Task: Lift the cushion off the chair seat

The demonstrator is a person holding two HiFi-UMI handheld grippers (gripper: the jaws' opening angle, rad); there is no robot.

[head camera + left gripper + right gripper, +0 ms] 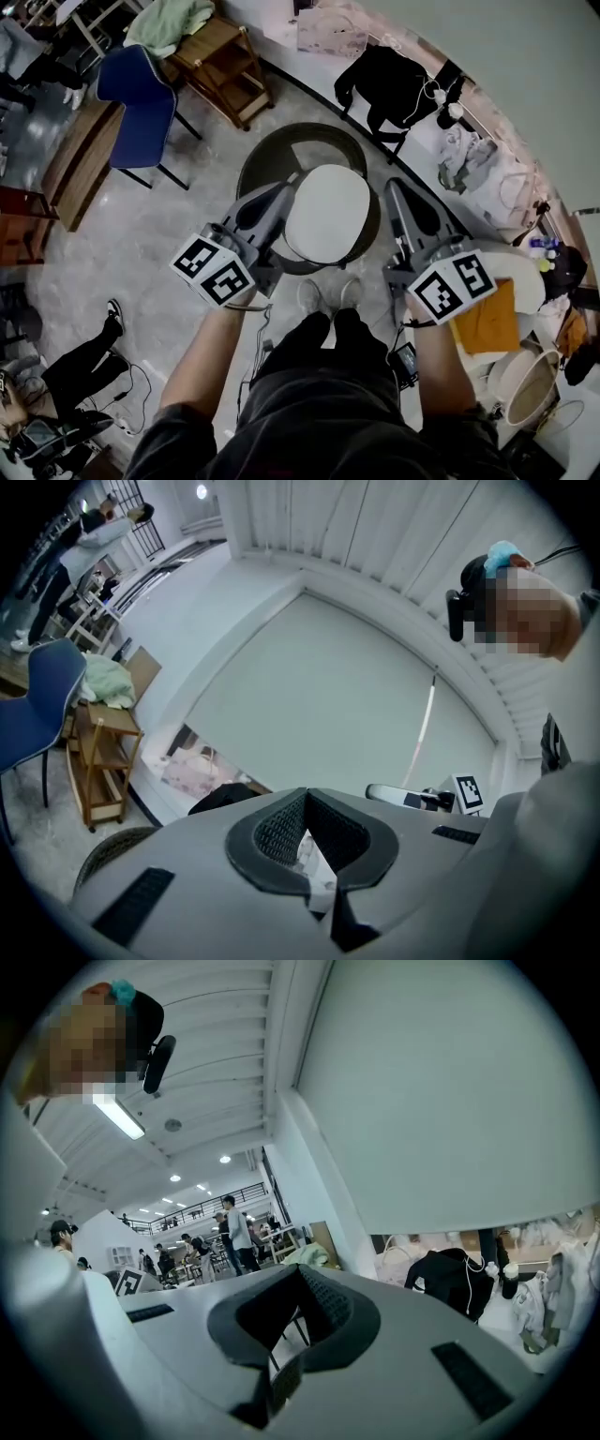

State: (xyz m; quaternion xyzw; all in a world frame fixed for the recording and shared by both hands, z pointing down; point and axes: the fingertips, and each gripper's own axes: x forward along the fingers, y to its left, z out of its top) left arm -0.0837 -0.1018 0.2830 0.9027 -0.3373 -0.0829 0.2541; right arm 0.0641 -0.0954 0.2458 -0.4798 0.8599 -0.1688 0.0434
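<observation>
Now, from the left: the left tool [287,186] is pinched closed on nothing beside the pale, oval cushion [328,214], which lies on the seat of the dark round chair [265,153]. The right tool [395,186], likewise closed and empty, is on its far side. Smooth and plump, the cushion looks light and soft, likely to sag, and is best pinched at opposite rims.

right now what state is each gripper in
left gripper: closed, holding nothing
right gripper: closed, holding nothing
</observation>
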